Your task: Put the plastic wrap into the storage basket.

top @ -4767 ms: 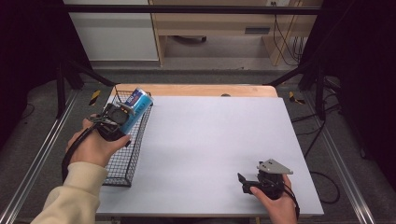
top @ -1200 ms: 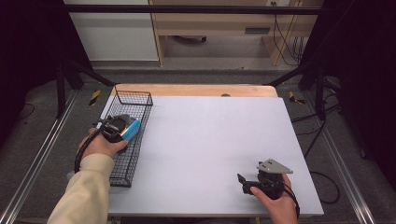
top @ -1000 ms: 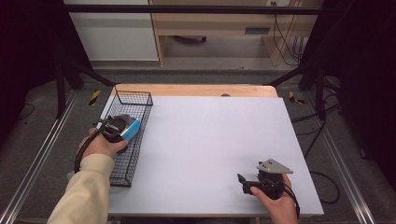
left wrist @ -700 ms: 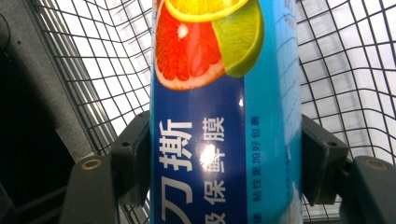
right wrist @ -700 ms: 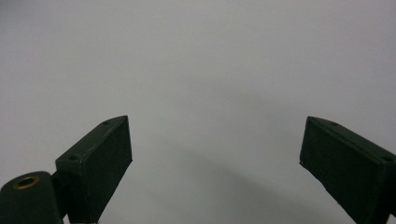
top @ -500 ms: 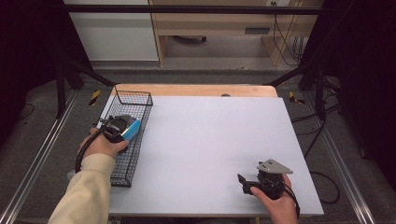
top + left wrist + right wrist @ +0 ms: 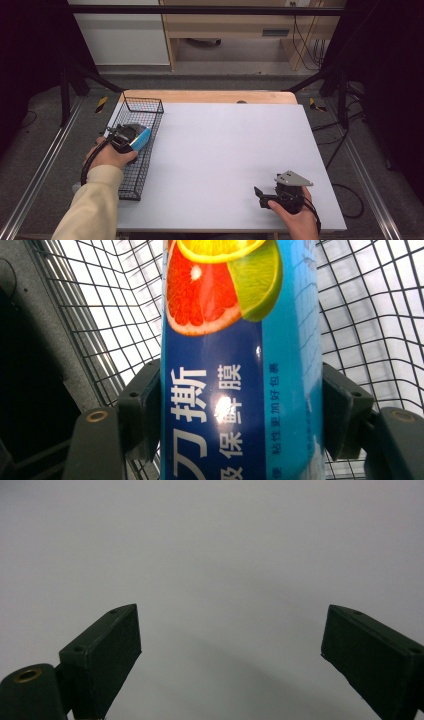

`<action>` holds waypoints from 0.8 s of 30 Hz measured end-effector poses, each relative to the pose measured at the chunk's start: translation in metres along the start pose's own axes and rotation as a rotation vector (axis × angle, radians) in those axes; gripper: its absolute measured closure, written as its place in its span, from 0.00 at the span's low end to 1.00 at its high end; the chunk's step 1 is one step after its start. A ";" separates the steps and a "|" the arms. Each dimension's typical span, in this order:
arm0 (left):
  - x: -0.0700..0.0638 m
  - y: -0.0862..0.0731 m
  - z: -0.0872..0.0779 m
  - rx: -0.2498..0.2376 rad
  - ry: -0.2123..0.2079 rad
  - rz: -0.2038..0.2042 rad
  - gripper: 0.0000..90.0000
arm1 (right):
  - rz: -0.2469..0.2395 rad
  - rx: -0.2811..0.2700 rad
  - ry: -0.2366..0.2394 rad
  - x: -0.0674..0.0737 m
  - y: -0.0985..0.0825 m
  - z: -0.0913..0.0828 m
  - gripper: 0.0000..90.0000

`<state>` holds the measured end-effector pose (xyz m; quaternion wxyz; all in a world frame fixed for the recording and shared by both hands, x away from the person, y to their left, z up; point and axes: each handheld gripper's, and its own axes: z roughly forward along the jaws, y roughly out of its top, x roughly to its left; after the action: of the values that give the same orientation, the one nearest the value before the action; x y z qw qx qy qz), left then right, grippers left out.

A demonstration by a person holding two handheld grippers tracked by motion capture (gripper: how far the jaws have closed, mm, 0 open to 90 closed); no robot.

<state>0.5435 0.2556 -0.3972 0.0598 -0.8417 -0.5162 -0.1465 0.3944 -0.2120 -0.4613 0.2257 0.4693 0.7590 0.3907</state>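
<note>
A long blue box printed with citrus slices and white lettering is clamped between the black jaws of my left gripper. Both pads press on its sides. In the high view the left gripper holds the blue box inside the black wire basket at the table's left edge. Mesh surrounds the box on both sides. My right gripper rests low over the white table near the front right, its jaws wide apart in the right gripper view with nothing between them.
The white table top stretches between the basket and the right hand. A wooden strip runs along the far edge. Metal rails flank the table, and cables hang at the right.
Since the oldest frame the left gripper has come down and toward me with the box, into the basket. Over the last second nothing has moved.
</note>
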 end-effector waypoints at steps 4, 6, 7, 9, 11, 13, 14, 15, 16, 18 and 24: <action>0.000 0.000 0.000 -0.006 0.006 0.007 0.35 | 0.001 0.002 0.002 0.000 0.000 0.000 0.10; 0.000 0.000 -0.002 -0.011 0.014 0.015 0.33 | -0.033 -0.007 -0.005 -0.002 -0.001 0.001 0.10; 0.000 0.000 -0.002 -0.011 0.014 0.015 0.32 | -0.033 -0.007 -0.005 -0.002 -0.001 0.001 0.10; 0.000 -0.002 -0.005 -0.032 0.030 0.038 0.31 | -0.023 -0.003 -0.002 -0.001 -0.001 0.001 0.10; 0.001 -0.004 -0.007 -0.043 0.030 0.042 0.28 | -0.033 -0.001 -0.003 -0.001 -0.001 0.002 0.10; 0.000 -0.006 -0.011 -0.061 0.041 0.050 0.26 | -0.032 0.000 -0.005 -0.001 0.000 0.002 0.10; 0.000 -0.007 -0.013 -0.066 0.046 0.053 0.25 | -0.031 0.001 -0.005 -0.001 -0.001 0.002 0.10; 0.000 -0.009 -0.017 -0.078 0.048 0.052 0.24 | -0.030 0.006 -0.003 0.000 -0.001 0.002 0.10; 0.001 -0.011 -0.021 -0.087 0.051 0.054 0.24 | -0.030 0.006 -0.003 0.000 -0.001 0.002 0.10; 0.003 -0.014 -0.031 -0.124 0.051 0.050 0.20 | -0.032 0.004 -0.003 0.000 -0.001 0.003 0.10; -0.001 -0.024 -0.069 -0.260 0.060 0.045 0.09 | -0.034 0.008 -0.004 0.001 -0.001 0.003 0.10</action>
<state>0.5094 0.2488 -0.3330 -0.0308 -0.8490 -0.4717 -0.2359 0.3957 -0.2102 -0.4635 0.2317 0.4582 0.7680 0.3829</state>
